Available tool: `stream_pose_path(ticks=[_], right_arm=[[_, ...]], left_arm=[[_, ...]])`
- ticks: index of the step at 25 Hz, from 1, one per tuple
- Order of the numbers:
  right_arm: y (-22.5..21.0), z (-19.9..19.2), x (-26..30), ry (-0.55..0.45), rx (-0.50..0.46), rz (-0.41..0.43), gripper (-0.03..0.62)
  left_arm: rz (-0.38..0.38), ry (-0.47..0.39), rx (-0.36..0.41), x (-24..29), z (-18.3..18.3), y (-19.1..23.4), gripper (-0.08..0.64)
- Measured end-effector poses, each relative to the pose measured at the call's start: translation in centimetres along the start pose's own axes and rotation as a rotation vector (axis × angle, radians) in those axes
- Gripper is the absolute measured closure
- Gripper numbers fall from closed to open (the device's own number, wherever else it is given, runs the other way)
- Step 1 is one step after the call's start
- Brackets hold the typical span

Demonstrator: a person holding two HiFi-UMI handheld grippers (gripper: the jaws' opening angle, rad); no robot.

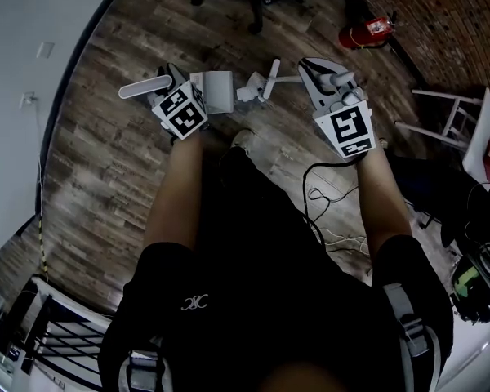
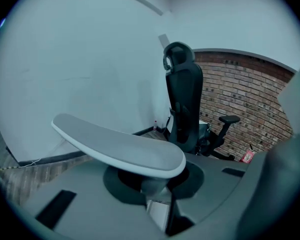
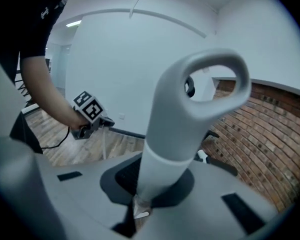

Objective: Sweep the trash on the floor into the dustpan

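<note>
Tools are being held ready: left gripper (image 1: 175, 88) is clasping the dustpan handle (image 2: 120, 146), right gripper (image 1: 331, 80) is clasping the broom handle (image 3: 185, 129); no trash is showing on the floor (image 1: 122, 162), so sweeping seemingly remains.

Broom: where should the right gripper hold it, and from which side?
The round shaft just below the loop, right gripper closing across it from the side, as it does now: the shaft is even, and the wider loop stops a slip.

Room with wood-plank floor (image 1: 98, 162), white wall (image 2: 80, 59) and brick wall (image 2: 245, 104).
A black office chair (image 2: 185, 99) stands by the brick wall; a red fire extinguisher (image 1: 364, 31) lies at the wall's foot.
</note>
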State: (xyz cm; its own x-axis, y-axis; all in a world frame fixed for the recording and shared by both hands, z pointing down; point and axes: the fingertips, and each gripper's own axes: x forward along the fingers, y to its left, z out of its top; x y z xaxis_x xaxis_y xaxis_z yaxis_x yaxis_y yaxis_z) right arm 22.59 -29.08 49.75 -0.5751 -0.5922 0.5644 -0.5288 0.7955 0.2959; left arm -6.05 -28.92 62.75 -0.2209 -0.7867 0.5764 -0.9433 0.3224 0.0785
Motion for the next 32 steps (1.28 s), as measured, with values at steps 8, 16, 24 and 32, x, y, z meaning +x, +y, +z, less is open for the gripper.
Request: stream_pose_path(ticks=[8,16,24,32], right_arm=[[3.7,-4.1,5.2,0.075,-0.132,0.135,0.563],[7.7,1.5,9.3,-0.046,-0.067,0.224,0.563],[10.0,7.8,10.5,-0.185,0.028,0.236,0.563],[8.2,9.4,8.3,-0.203,0.086,0.186,0.563]], left_arm=[[-0.008,-0.004,0.075,0.1,-0.8,-1.5,0.495],[-0.101,-0.038,0.145,0.2,-0.9,-2.3,0.495],[-0.128,-0.050,0.149,0.0,-1.2,-2.3,0.495],[-0.161,-0.042,0.151,0.4,-0.9,-1.4,0.495]])
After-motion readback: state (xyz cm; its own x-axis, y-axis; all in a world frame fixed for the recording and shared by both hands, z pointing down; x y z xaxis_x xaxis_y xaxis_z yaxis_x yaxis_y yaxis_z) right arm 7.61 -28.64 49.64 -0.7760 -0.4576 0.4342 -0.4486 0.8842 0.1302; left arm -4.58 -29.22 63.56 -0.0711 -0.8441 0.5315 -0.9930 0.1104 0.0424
